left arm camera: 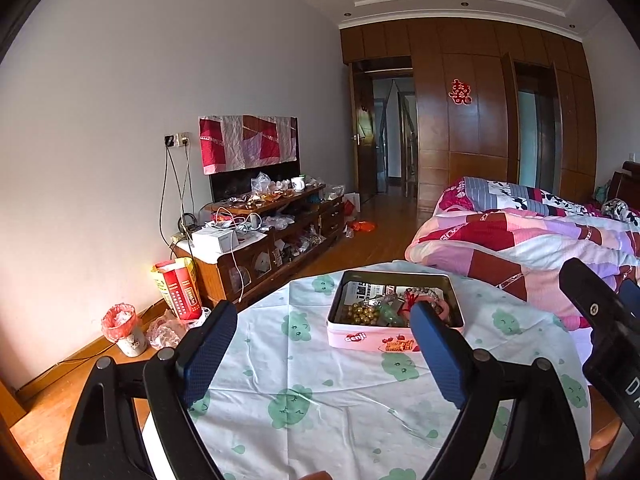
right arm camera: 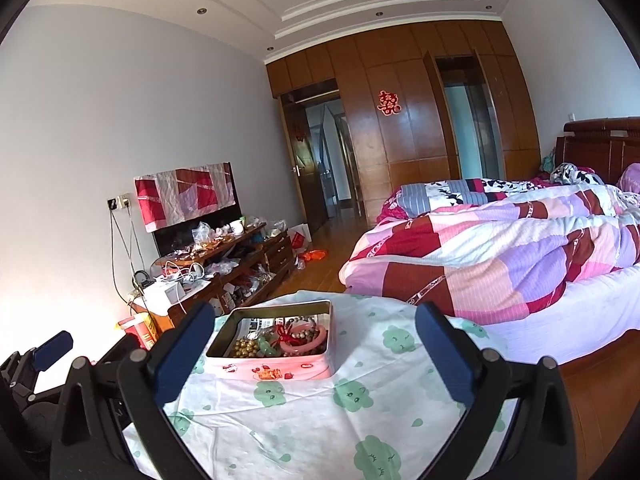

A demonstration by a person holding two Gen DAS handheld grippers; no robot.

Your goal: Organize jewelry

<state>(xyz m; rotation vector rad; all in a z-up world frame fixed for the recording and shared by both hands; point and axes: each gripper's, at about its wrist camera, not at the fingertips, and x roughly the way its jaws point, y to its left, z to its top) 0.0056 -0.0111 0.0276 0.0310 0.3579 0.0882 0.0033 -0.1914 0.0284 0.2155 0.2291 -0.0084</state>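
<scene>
left wrist view showed my left gripper (left arm camera: 324, 344) low over the near edge of the table (left arm camera: 304, 420), its fingers spread wide with nothing between them. the pink tin (left arm camera: 360, 338) sat toward the far edge of the table, lid off, and the jewelry (left arm camera: 384, 308) lay heaped inside it. i think i held both grippers back and empty so the tin stayed in plain sight. all the pieces were in the tin, so this could have been a pile waiting to be sorted or one just put away; i could not tell which.

right wrist view showed my right gripper (right arm camera: 316, 348) spread wide and empty too. it looked deeper into the tin and showed a pink bangle (right arm camera: 306, 340) and gold beads (right arm camera: 246, 346) more clearly. it also caught the left gripper beside the table's left edge.
</scene>
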